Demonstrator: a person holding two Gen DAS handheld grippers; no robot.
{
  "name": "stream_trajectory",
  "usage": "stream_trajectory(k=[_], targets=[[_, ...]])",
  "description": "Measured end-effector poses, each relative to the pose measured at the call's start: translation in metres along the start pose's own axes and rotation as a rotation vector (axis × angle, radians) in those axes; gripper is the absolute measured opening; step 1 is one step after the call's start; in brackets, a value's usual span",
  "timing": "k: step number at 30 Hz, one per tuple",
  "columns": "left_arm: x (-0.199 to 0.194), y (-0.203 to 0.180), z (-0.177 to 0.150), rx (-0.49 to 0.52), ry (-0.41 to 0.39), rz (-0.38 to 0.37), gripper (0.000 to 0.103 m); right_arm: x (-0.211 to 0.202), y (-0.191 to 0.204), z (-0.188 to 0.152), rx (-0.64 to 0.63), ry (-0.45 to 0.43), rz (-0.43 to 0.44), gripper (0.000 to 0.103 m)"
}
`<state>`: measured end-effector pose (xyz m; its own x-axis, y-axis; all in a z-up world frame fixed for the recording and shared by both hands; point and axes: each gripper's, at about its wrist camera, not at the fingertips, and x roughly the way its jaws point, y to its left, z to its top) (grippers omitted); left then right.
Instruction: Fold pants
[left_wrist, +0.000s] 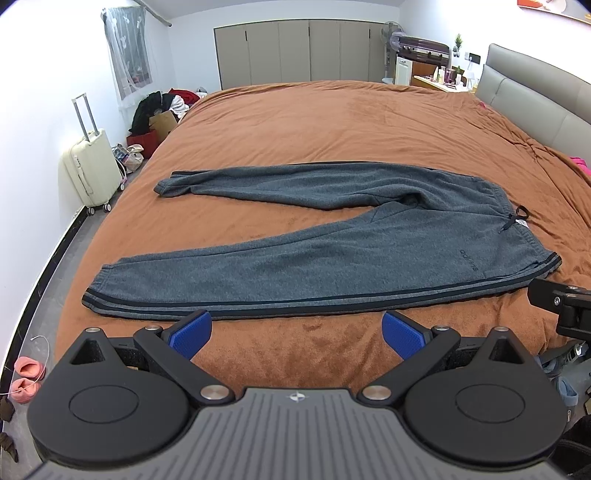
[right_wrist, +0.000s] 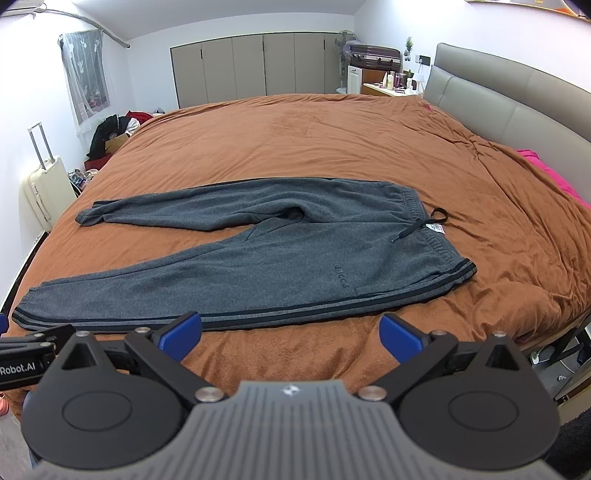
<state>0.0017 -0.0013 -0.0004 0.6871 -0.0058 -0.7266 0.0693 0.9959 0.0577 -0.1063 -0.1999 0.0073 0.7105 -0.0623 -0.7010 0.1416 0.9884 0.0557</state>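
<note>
Grey sweatpants (left_wrist: 332, 254) (right_wrist: 266, 266) with dark side stripes lie flat on a brown bedspread (left_wrist: 332, 122) (right_wrist: 314, 140). The waistband with its drawstring is to the right, and the two legs spread apart toward the left. My left gripper (left_wrist: 295, 332) hovers open above the bed's near edge, just short of the near leg's striped seam, nothing between its blue pads (left_wrist: 188, 332). My right gripper (right_wrist: 290, 334) is also open and empty, short of the same seam. Its black body shows at the right edge of the left wrist view.
A grey padded headboard (right_wrist: 517, 110) runs along the right. A cream suitcase (left_wrist: 92, 170), a box and a clothes pile stand on the floor at the left. Pink fabric (right_wrist: 554, 173) lies at the bed's right edge. Wardrobe doors (left_wrist: 295, 51) line the far wall.
</note>
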Motion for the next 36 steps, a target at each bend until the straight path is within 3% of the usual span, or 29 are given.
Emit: stream_trajectory(k=[36], targets=[[0.0006, -0.0014, -0.0008, 0.0, 0.001, 0.002, 0.103, 0.0009, -0.006, -0.0019, 0.007, 0.002, 0.001, 0.098]])
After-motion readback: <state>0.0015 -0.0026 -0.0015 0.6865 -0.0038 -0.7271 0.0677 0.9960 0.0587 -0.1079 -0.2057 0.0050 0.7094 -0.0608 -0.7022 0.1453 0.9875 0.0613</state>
